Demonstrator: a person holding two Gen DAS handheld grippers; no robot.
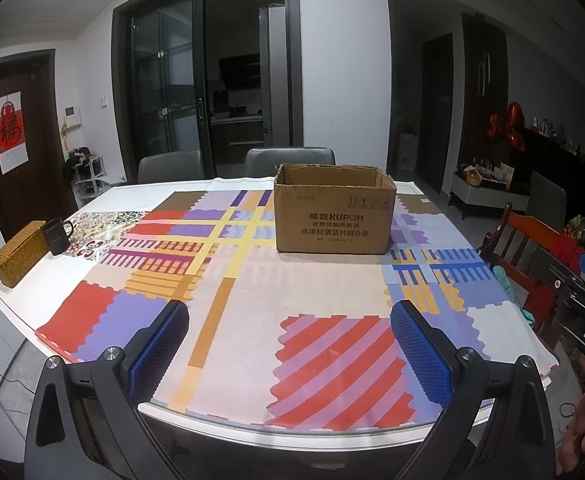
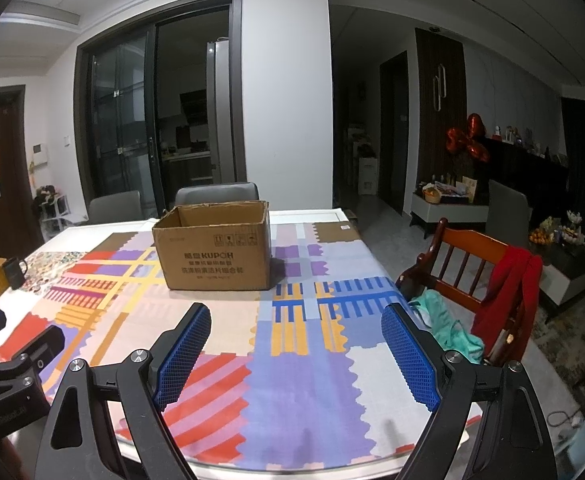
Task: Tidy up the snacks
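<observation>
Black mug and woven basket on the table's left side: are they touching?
Cannot tell. In the left wrist view the black mug overlaps the woven basket, with no gap visible, but it may simply stand in front.

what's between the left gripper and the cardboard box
Only bare patterned tablecloth lies between the open left gripper and the cardboard box, as the left wrist view shows.

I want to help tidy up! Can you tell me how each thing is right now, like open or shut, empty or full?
Brown cardboard box: upright, top flaps open, inside not visible.
Black mug: upright, contents hidden.
Woven tan basket box: lid closed.
Left gripper: open, holding nothing.
Right gripper: open, holding nothing.
</observation>
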